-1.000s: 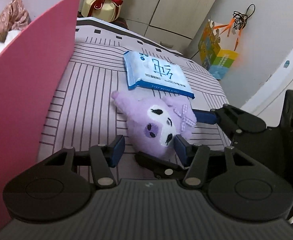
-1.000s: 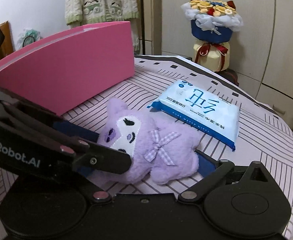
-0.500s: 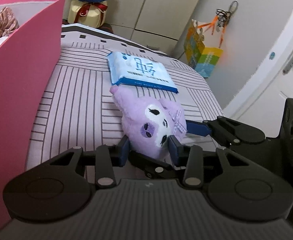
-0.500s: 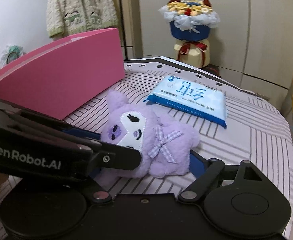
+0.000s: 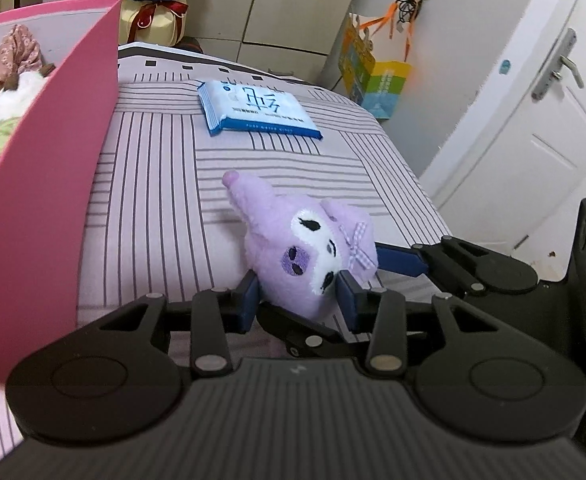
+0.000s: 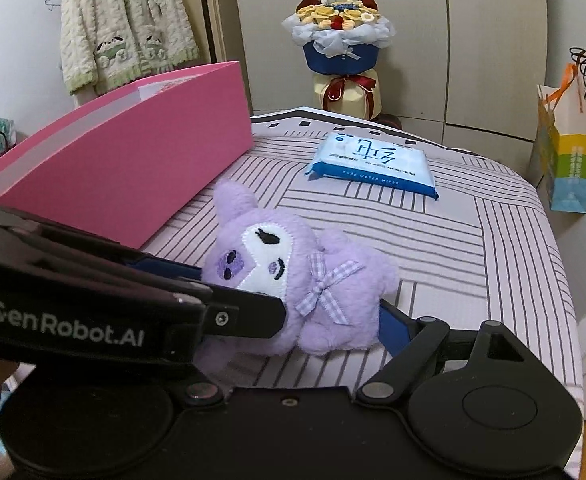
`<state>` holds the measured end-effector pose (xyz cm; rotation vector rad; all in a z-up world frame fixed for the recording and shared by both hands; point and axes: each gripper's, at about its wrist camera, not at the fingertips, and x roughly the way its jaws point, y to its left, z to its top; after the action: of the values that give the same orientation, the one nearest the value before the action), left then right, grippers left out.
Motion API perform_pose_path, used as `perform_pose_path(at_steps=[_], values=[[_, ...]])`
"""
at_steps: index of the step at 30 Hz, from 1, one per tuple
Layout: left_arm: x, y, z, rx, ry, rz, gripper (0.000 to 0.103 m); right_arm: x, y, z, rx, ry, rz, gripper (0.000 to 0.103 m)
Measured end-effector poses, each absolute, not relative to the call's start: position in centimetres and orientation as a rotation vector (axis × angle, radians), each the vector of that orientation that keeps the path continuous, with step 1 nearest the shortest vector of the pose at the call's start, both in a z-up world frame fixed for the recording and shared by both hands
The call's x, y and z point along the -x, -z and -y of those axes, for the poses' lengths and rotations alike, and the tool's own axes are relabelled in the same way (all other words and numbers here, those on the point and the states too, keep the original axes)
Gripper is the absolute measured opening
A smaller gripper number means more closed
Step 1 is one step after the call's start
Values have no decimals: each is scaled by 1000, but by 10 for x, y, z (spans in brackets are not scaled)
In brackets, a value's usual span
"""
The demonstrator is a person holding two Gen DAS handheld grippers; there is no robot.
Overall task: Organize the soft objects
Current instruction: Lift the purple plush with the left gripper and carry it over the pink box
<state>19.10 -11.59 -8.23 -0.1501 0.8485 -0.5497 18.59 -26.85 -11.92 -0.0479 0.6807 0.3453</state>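
A purple plush toy (image 5: 301, 248) with a white face and a checked bow is raised above the striped table cover (image 5: 153, 184). My left gripper (image 5: 299, 296) is shut on its lower end. My right gripper (image 6: 293, 300) is shut on the same plush toy (image 6: 293, 276), one finger on each side of its body. The left gripper's arm crosses the right wrist view at the left. A blue-and-white pack of wet wipes (image 5: 253, 110) lies flat farther back; it also shows in the right wrist view (image 6: 373, 162).
An open pink box (image 5: 53, 184) stands at the left with soft items inside (image 5: 9, 80); its wall shows in the right wrist view (image 6: 125, 168). A wrapped bouquet (image 6: 341, 52) stands behind the table. A coloured paper bag (image 6: 569, 160) hangs at the right near a white door (image 5: 533, 112).
My left gripper has closed from open onto the plush toy. Both grippers have lifted the toy off the table cover; the pink box and wipes now look lower and farther away.
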Motion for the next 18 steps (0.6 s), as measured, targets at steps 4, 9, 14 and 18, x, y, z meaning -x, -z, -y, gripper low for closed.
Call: perform_pose_path(at_steps=[4, 9, 14, 18], values=[[-173, 78, 108, 169, 580, -850, 40, -166, 111, 262, 80, -335, -692, 90], [-155, 74, 100, 175, 630, -873, 39, -143, 103, 256, 109, -327, -720, 90], [-137, 65, 88, 176, 682, -882, 39, -123, 90, 250, 130, -334, -754, 91], [-120, 52, 74, 176, 713, -862, 39, -108, 76, 242, 162, -353, -742, 91]])
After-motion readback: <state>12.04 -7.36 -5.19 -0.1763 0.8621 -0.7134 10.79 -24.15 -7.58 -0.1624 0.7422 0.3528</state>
